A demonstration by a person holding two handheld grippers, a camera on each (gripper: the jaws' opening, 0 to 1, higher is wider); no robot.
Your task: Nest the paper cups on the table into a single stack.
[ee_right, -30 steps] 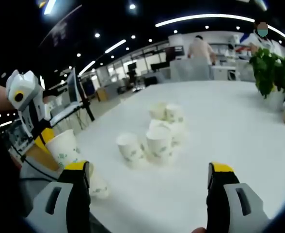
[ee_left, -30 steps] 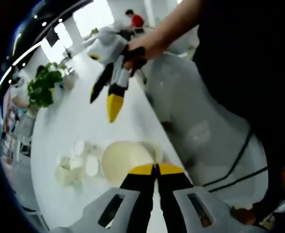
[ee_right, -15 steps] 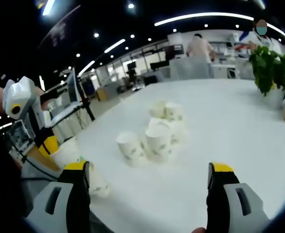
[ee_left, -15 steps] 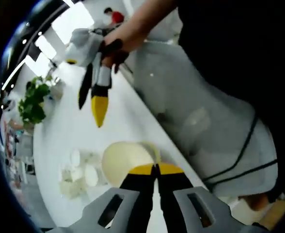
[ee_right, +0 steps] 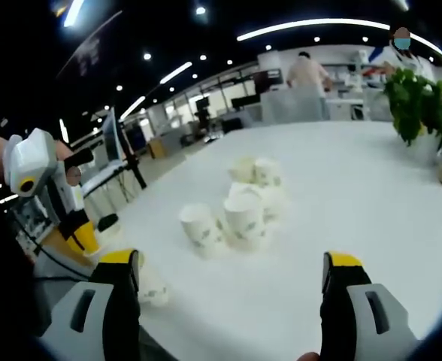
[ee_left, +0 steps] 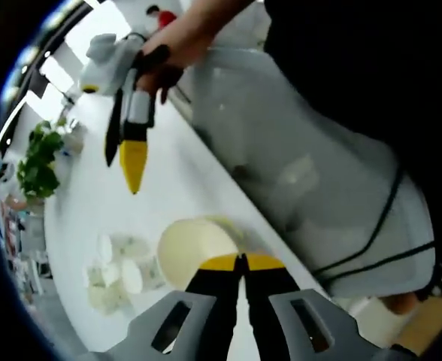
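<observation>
My left gripper [ee_left: 243,259] is shut on the rim of a white paper cup [ee_left: 195,250], which I see from its open mouth. Beyond it a cluster of several paper cups [ee_left: 116,271] stands on the white table [ee_left: 176,177]. The right gripper [ee_left: 131,147], held by a hand, hangs above the table with its yellow tips pointing down. In the right gripper view my right gripper [ee_right: 230,263] is open with nothing between its jaws. The cup cluster [ee_right: 240,210] stands ahead of it. The left gripper [ee_right: 74,222] is low at the left table edge.
A potted plant [ee_right: 420,113] stands at the table's far right, also seen as the plant [ee_left: 37,162]. A further cup [ee_right: 152,289] lies by my right gripper's left jaw. The person's dark clothes [ee_left: 356,90] and a grey chair are beside the table edge. People [ee_right: 307,71] stand far behind.
In the right gripper view the left gripper and its cup have dropped lower at the table edge, and the cup is now out of sight. The right gripper stays open.
</observation>
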